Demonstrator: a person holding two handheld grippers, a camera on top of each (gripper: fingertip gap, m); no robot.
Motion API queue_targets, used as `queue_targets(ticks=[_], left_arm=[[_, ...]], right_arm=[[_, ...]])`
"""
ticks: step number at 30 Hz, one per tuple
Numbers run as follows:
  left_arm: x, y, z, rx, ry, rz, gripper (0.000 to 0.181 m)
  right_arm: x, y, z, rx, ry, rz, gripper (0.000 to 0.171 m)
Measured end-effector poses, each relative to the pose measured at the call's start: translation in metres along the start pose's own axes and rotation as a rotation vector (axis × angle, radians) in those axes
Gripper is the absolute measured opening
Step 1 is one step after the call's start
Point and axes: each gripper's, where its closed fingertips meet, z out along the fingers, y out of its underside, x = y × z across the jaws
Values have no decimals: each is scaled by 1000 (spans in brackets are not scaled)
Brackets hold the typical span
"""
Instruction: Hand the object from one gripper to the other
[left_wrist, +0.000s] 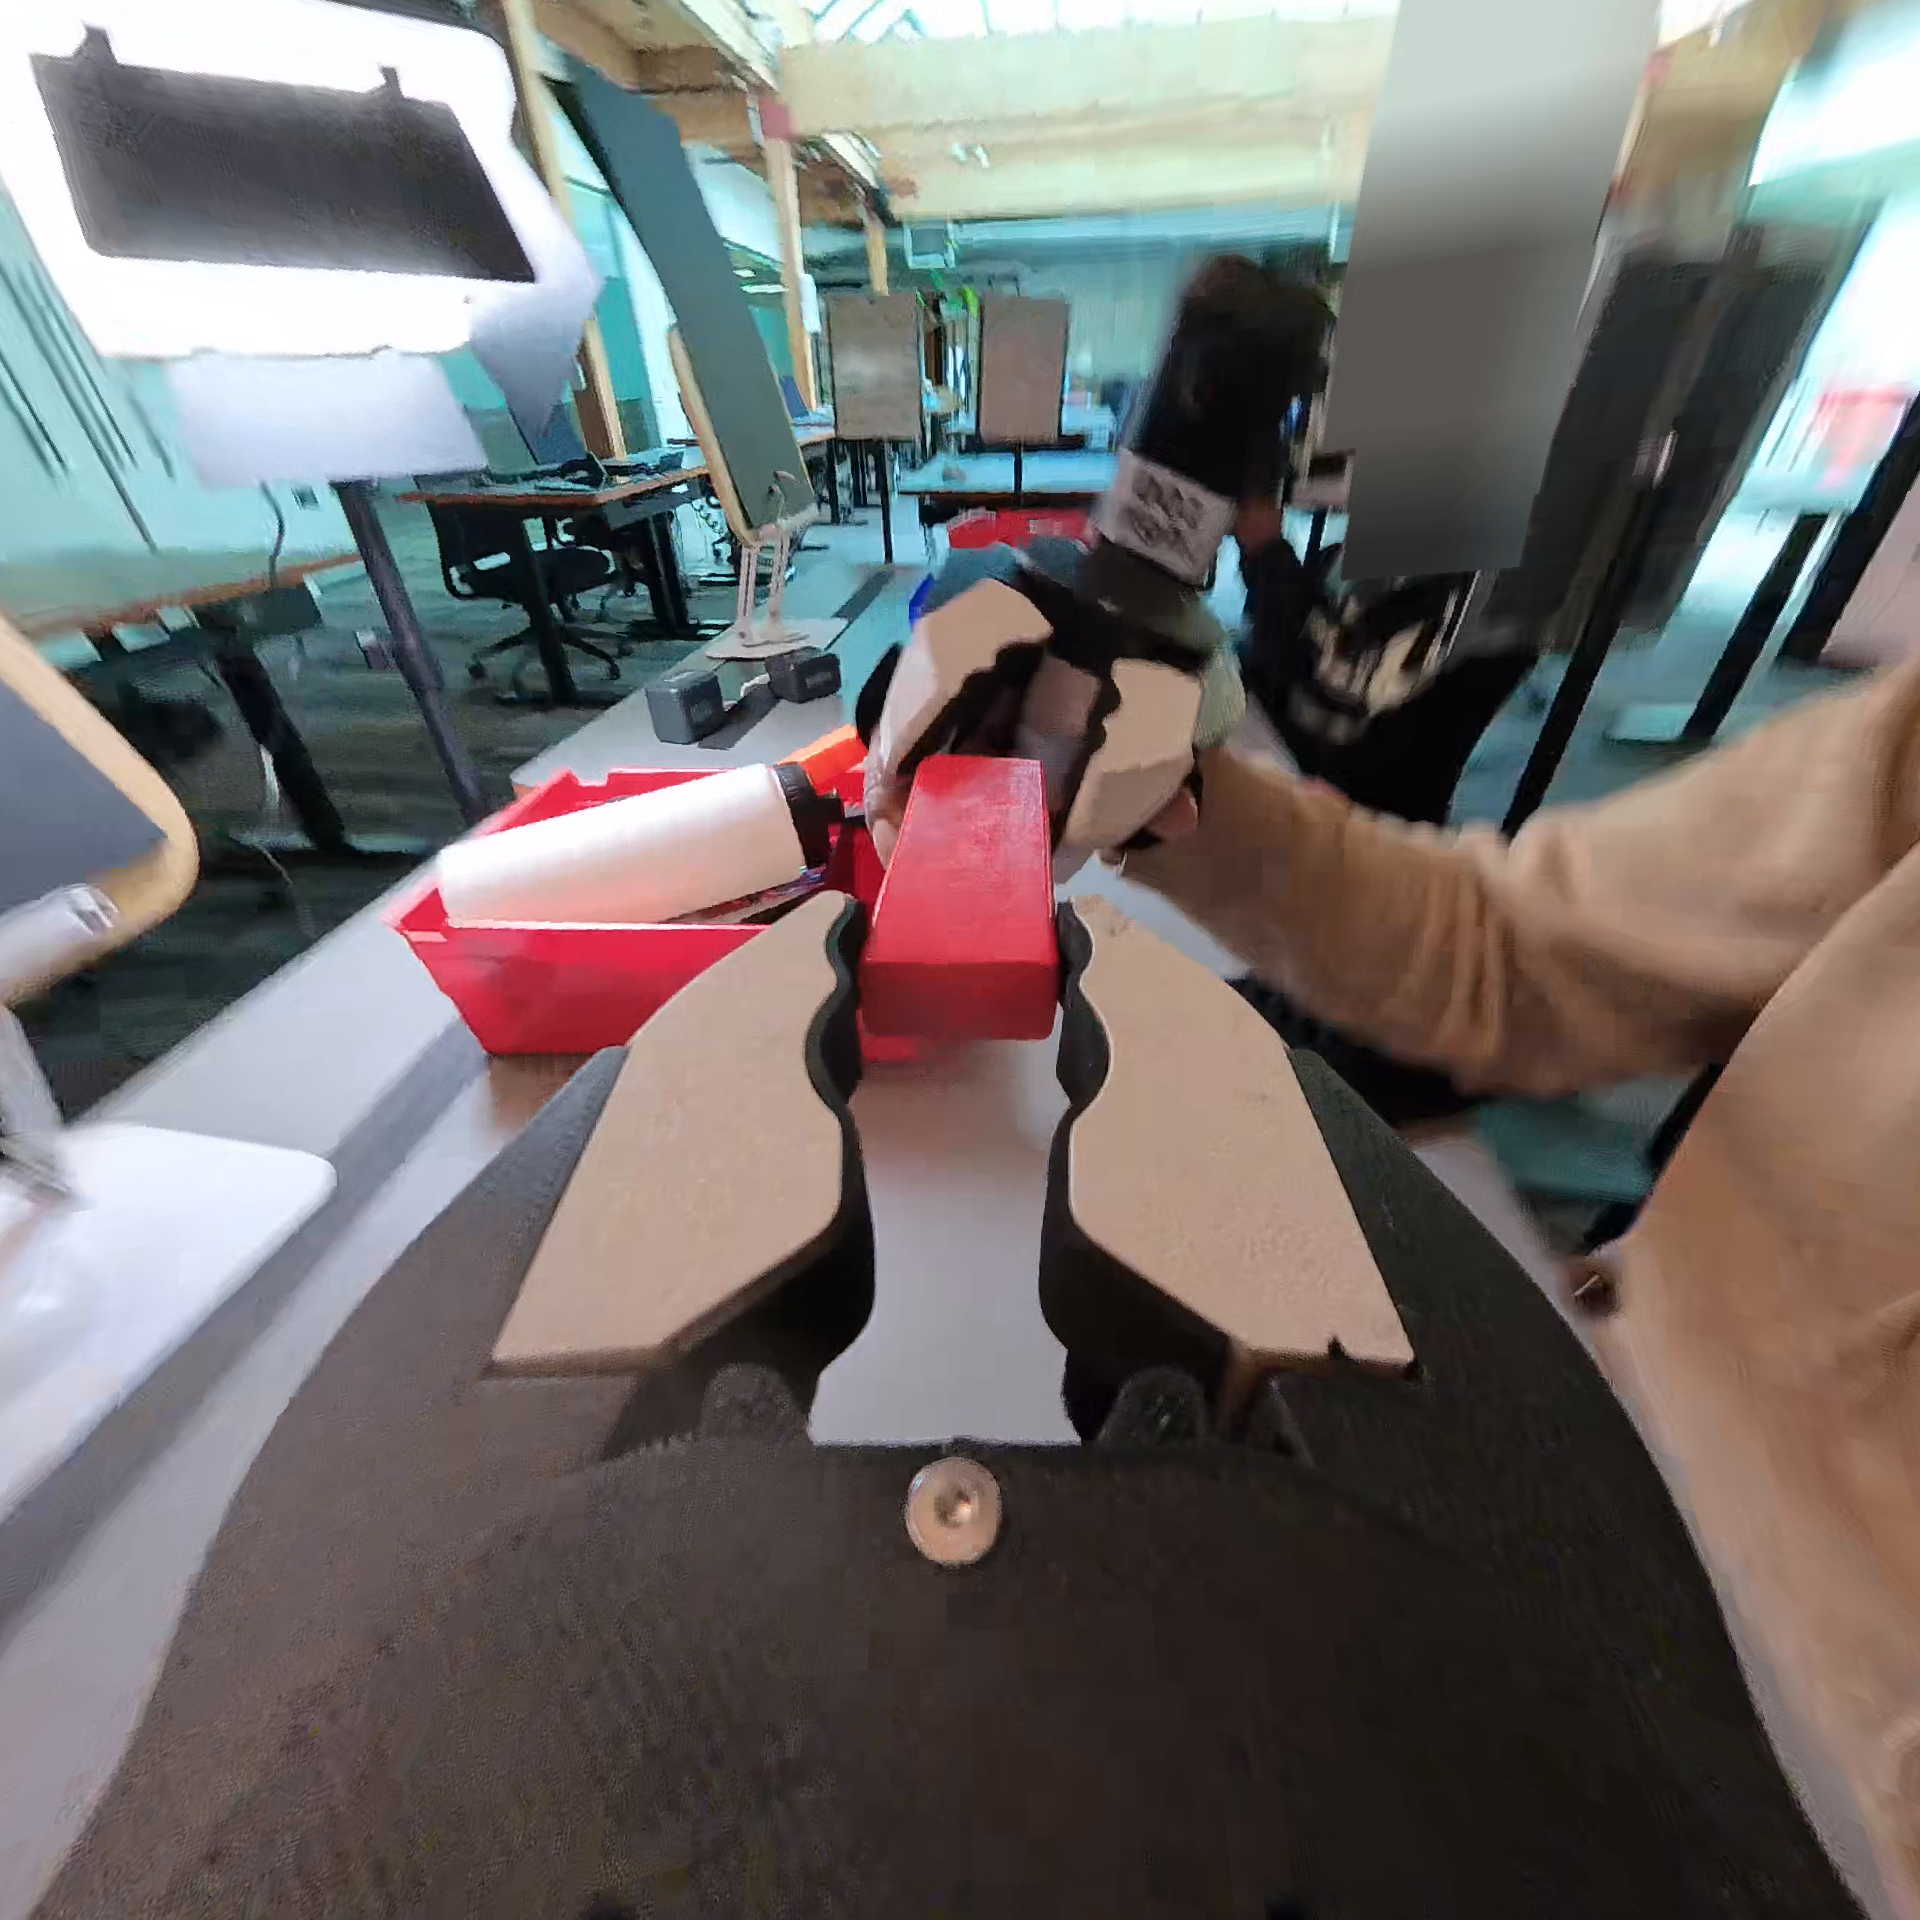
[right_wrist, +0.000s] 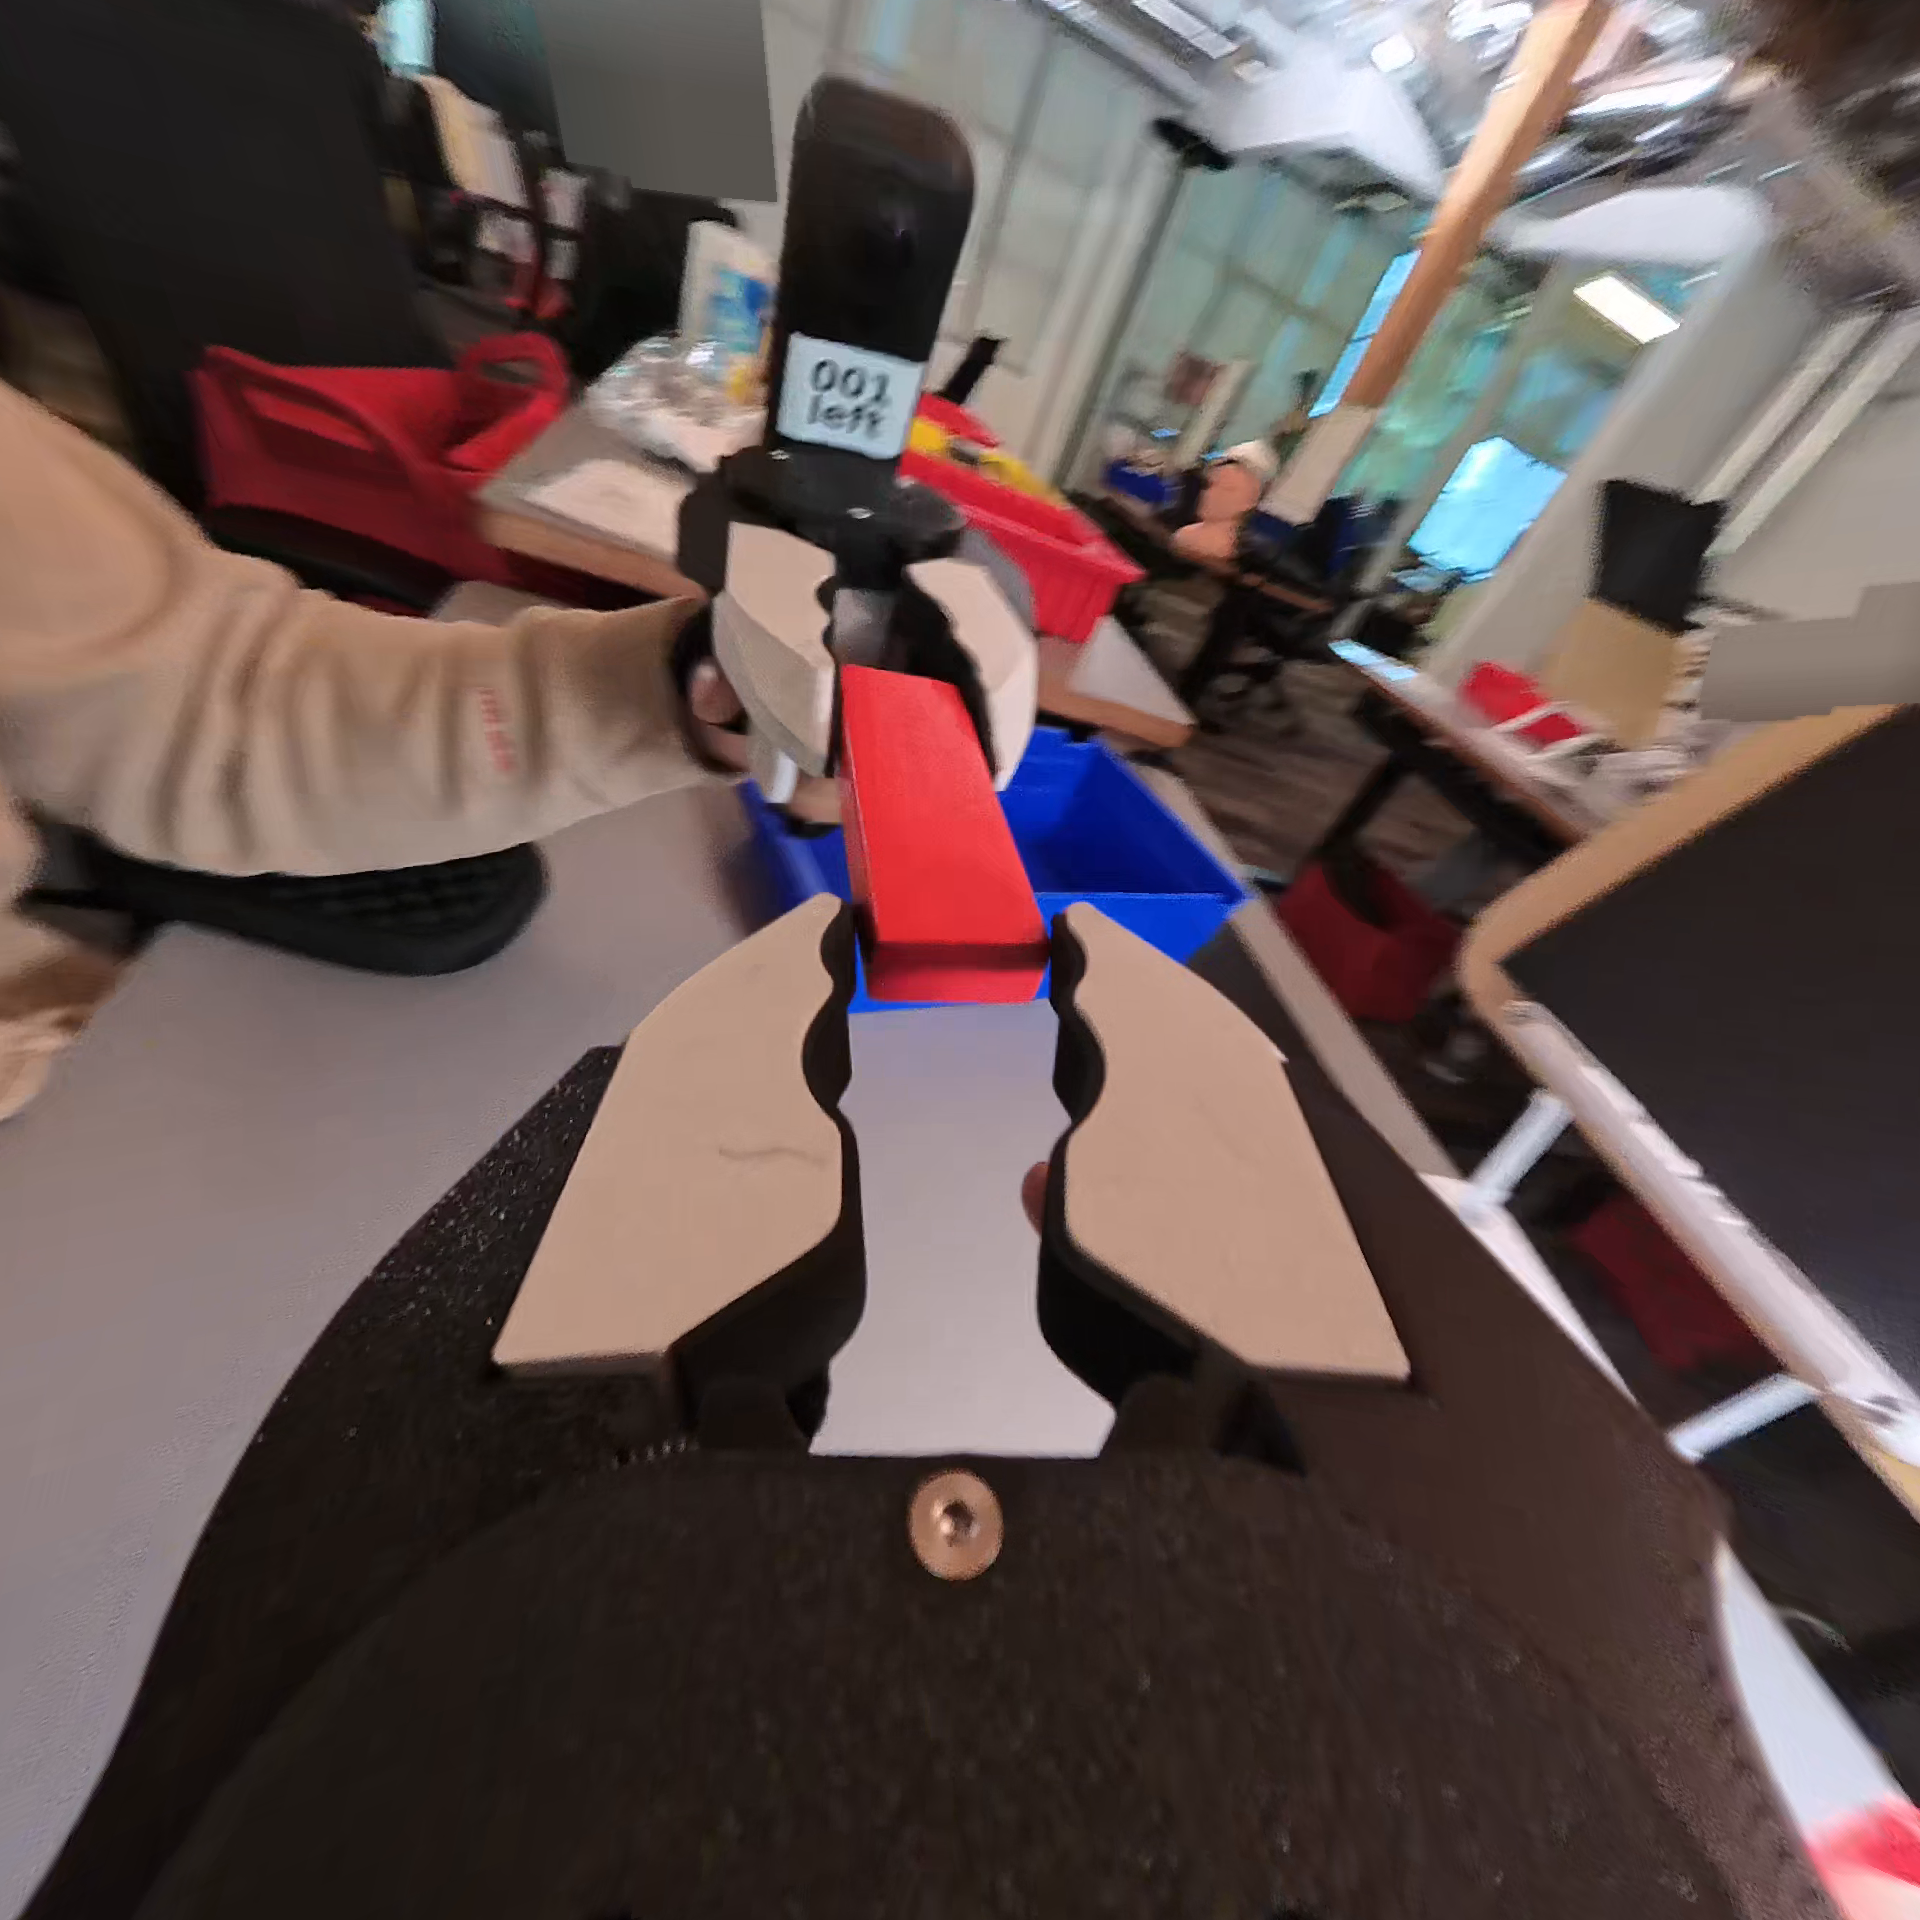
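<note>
A red rectangular block (left_wrist: 961, 894) is held in the air between both grippers, lengthwise from one to the other. My left gripper (left_wrist: 958, 925) is shut on its near end in the left wrist view. The right gripper (left_wrist: 1039, 727) faces it and clasps the far end. In the right wrist view the same block (right_wrist: 940, 852) sits with its near end between the tips of my right gripper (right_wrist: 951, 925). The left gripper (right_wrist: 904, 707) grips the far end. The block hangs over the grey table (right_wrist: 312, 1091).
A red bin (left_wrist: 561, 966) holding a white roll (left_wrist: 623, 852) stands just left of the block, with a dumbbell (left_wrist: 743, 691) behind it. A blue bin (right_wrist: 1132, 842) sits under and beyond the block. Beige sleeves (left_wrist: 1455, 914) reach in from the side. The tips of one gripper are about 5 centimetres away from the tips of the other.
</note>
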Motion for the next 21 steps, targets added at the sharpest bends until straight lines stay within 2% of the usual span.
queue_targets(ticks=[3, 5, 8, 11, 14, 15, 17, 19, 21], left_arm=[[-23, -3, -7, 98, 21, -320, 34], [-37, 0, -10, 148, 19, -465, 35], [-42, 2, -7, 202, 51, -601, 34], [-28, 9, 4, 147, 135, -671, 34], [-14, 16, 12, 74, 209, -722, 35], [-12, 16, 12, 72, 226, -738, 35], [-10, 12, 11, 87, 240, -714, 35], [-5, 6, 8, 88, 226, -578, 39], [-5, -2, 3, 103, 133, -379, 50]], right_arm=[[18, 2, -3, -44, 160, -142, 46], [22, 4, 0, -91, 228, -251, 49], [32, 3, 8, -99, 353, -322, 52], [38, 13, 13, -149, 416, -429, 54], [25, 17, 17, -147, 335, -453, 45], [17, 18, 18, -149, 281, -455, 30], [6, 22, 19, -160, 188, -416, 18], [2, 18, 18, -127, 139, -312, 17], [0, 11, 14, -63, 64, -122, 17]])
